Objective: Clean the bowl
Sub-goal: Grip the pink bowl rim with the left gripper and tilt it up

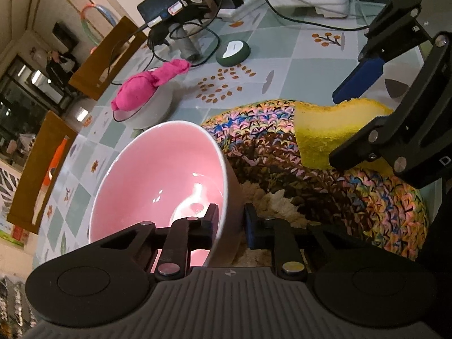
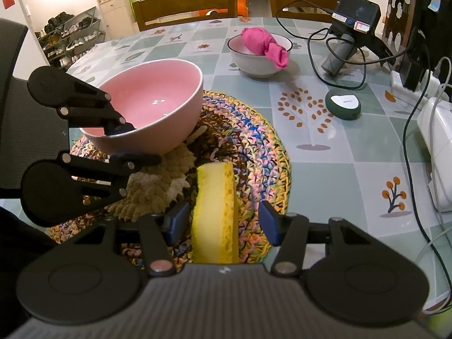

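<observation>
L tongs [image 1: 230, 220] clamped on near rim of pink bowl [image 1: 158, 180]: one finger inside, other outside the wall. Bowl tilted, resting on braided mat [image 2: 254, 147] on desk [image 2: 325, 175].
R tongs [image 2: 217, 220] straddle yellow sponge [image 2: 216, 214]; gaps both sides, pads not pressing.
White bowl [image 2: 254, 62] w/ magenta cloth [image 2: 265, 43] further back.

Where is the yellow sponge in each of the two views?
Left wrist view: yellow sponge at right of centre, between the right gripper's fingers.
Right wrist view: sponge at bottom centre, standing on edge between the blue pads.
Shared landmark: the pink bowl on the braided mat.
</observation>
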A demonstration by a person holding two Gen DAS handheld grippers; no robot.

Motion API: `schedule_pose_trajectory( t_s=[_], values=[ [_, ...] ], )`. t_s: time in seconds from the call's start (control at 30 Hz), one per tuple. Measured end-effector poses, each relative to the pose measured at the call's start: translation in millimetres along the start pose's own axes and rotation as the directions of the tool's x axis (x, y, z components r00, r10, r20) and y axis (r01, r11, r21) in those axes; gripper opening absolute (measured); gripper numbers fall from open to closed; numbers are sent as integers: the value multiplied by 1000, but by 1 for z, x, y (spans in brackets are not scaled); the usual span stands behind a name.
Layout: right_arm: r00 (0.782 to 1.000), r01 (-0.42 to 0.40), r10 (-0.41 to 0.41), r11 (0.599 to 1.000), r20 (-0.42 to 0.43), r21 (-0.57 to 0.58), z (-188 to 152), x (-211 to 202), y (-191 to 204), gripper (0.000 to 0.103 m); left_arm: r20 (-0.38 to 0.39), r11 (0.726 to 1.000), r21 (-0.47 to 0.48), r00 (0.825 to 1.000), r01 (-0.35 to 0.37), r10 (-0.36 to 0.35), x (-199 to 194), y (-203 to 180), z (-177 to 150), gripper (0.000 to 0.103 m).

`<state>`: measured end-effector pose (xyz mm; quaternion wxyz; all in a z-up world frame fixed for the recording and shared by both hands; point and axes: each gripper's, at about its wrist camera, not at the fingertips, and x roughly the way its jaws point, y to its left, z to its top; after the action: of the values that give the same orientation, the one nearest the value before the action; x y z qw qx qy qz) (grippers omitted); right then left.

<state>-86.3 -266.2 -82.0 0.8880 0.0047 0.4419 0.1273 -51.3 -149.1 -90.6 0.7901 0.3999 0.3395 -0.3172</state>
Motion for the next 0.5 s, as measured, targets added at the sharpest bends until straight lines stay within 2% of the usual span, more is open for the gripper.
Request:
schedule_pose_trajectory(
  t_s=[0.23, 0.5],
  values=[
    [1000, -4, 3, 1000, -5, -3, 0, 3, 0, 55, 5, 999, -27, 1000, 26, -26, 4, 3, -1, 18],
    [1000, -6, 6, 1000, -17, 0, -1, 5, -1, 49, 21, 991, -119, 998, 63, -60, 2, 14, -2, 18]
  ],
)
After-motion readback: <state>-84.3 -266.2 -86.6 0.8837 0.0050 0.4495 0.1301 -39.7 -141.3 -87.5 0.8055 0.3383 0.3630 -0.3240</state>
